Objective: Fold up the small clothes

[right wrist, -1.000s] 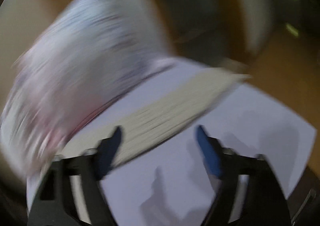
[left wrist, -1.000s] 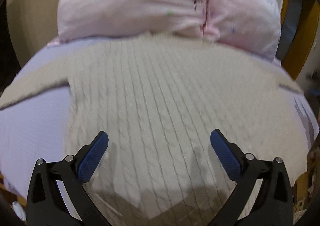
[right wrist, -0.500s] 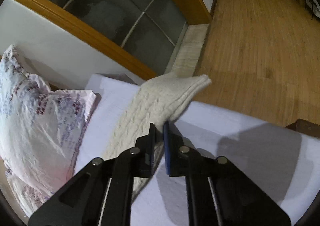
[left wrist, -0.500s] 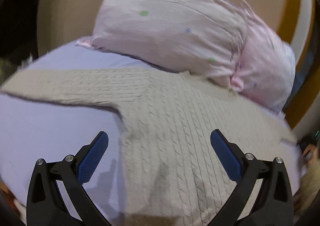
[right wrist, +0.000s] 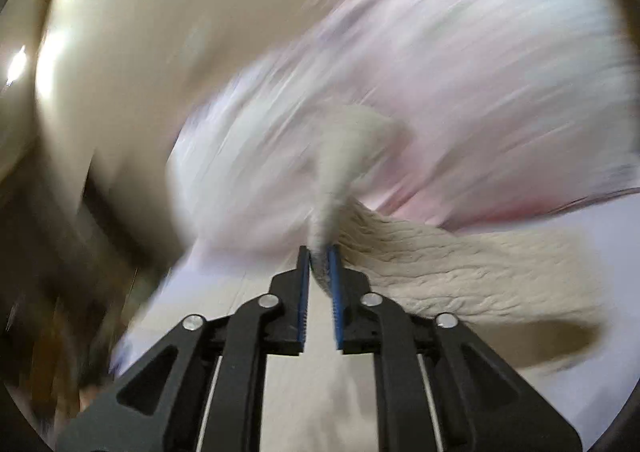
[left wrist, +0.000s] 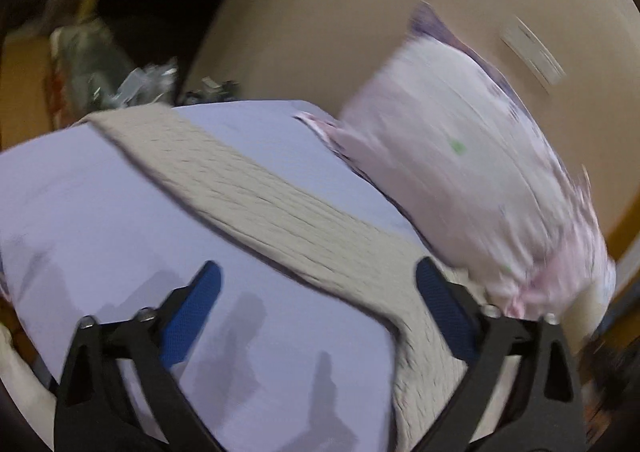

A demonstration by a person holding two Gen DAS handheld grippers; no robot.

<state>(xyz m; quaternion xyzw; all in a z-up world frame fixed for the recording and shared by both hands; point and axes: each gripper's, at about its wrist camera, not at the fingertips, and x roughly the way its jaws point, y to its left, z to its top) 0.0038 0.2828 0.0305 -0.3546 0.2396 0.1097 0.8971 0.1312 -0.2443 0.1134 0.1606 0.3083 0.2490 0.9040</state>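
A cream cable-knit sweater lies on a pale lilac bed sheet (left wrist: 100,212). In the left wrist view its left sleeve (left wrist: 248,196) stretches flat toward the bed's far corner. My left gripper (left wrist: 320,304) is open and empty, hovering above the sleeve near the armpit. In the right wrist view my right gripper (right wrist: 319,252) is shut on the end of the sweater's other sleeve (right wrist: 340,156), which stands lifted above the sheet; the rest of that sleeve (right wrist: 460,264) trails down to the right. The view is blurred by motion.
A pink patterned pillow (left wrist: 460,172) lies at the head of the bed, against a beige headboard (left wrist: 360,12); it also shows in the right wrist view (right wrist: 460,72). Dark clutter (left wrist: 120,72) stands beyond the bed's far corner.
My right gripper closed on the right sleeve's end and has lifted and swung it toward the pillow. My left gripper has swung left from the sweater's body to the left sleeve, staying open.
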